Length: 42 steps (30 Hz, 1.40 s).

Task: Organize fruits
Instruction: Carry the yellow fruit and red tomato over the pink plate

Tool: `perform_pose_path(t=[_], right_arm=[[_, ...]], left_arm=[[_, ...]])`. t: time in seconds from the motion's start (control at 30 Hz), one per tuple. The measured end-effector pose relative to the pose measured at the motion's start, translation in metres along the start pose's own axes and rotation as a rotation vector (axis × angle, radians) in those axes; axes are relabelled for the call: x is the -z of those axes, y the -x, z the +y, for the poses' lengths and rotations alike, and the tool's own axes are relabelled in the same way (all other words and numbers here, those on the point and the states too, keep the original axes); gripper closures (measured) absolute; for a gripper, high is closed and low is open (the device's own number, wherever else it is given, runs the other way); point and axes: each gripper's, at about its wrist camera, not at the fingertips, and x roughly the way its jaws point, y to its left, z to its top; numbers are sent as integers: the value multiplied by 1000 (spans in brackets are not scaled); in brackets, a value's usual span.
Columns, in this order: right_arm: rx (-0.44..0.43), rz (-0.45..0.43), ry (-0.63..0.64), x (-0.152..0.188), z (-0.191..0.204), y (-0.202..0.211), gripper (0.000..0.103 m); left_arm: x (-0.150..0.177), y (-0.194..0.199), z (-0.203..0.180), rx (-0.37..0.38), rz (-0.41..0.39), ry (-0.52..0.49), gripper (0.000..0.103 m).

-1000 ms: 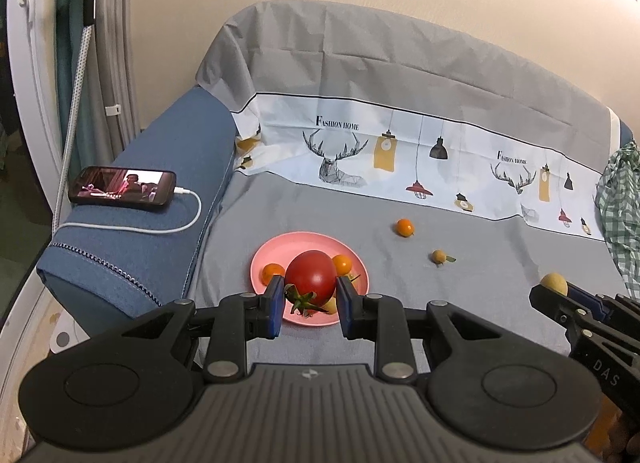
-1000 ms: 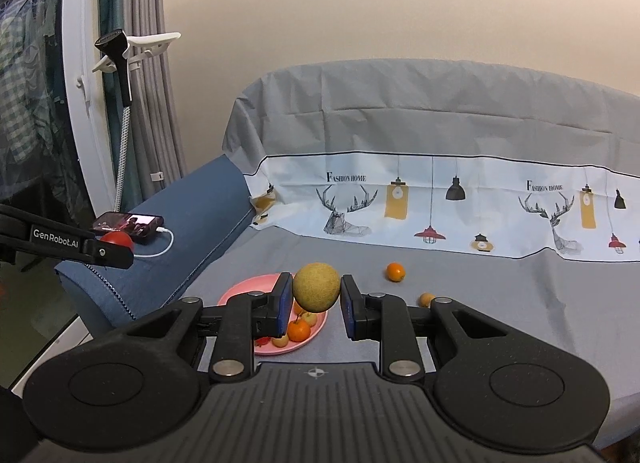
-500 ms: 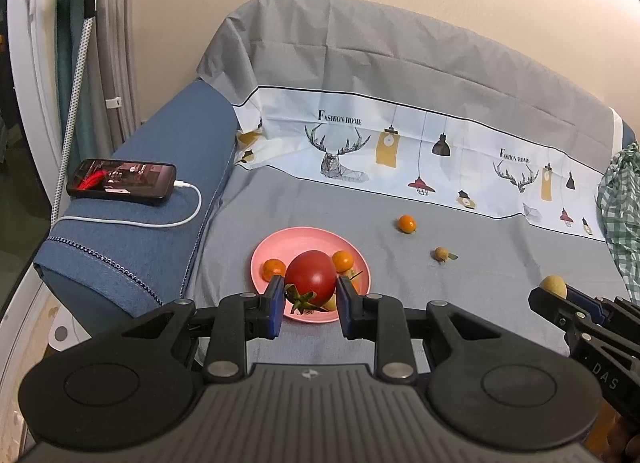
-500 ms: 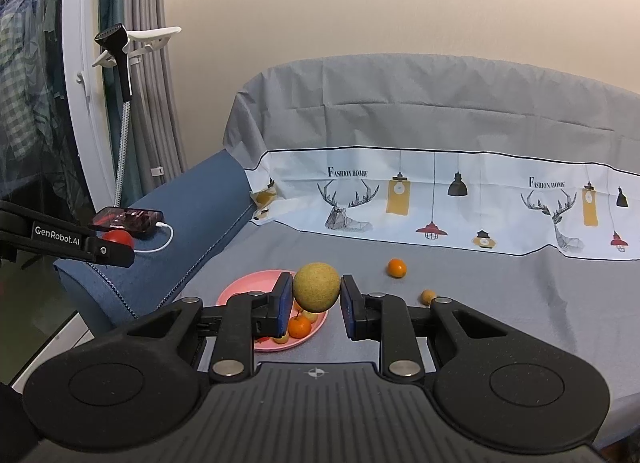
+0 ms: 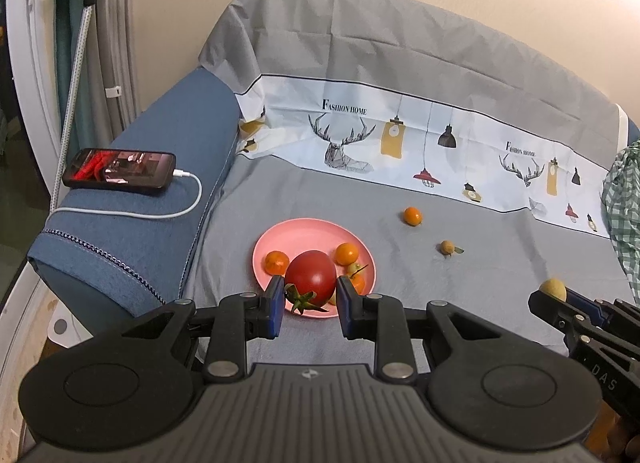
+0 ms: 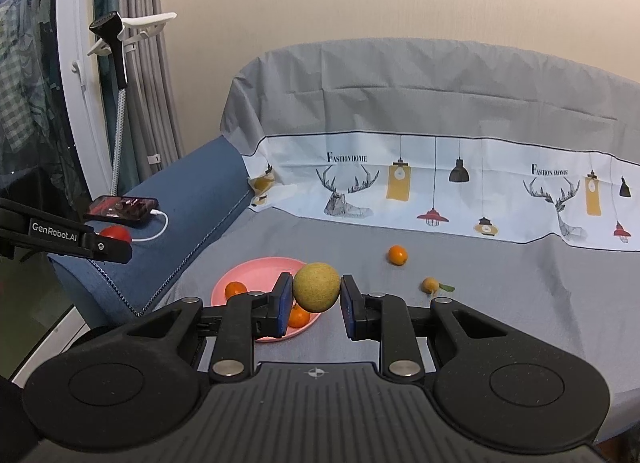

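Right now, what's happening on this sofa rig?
A person is sorting fruit with a handheld gripper in each hand. The left gripper is shut on a red tomato, held just above the pink plate, which already holds several small oranges. The right gripper is shut on a round yellow-green fruit, held above the cover next to the plate. One small orange and a smaller yellowish fruit lie loose on the grey sofa cover.

My left fingers (image 5: 280, 301) pinch a red tomato (image 5: 312, 278) above the pink plate (image 5: 304, 229); my right fingers (image 6: 285, 299) clamp a round yellow-green fruit (image 6: 316, 287).
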Motion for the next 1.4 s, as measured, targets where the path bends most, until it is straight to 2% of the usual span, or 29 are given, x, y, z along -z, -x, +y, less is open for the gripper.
perform_pose_path(t=[0.6, 1.03, 1.4], right_arm=[[-29, 74, 29, -6, 4, -39, 77], [-68, 148, 30, -19, 7, -107, 77], [-93, 233, 41, -16, 9, -186, 77]], left_arm=[[-9, -39, 16, -15, 61, 25, 73], [-33, -103, 18, -33, 120, 22, 73], [-53, -174, 18, -51, 173, 13, 73]])
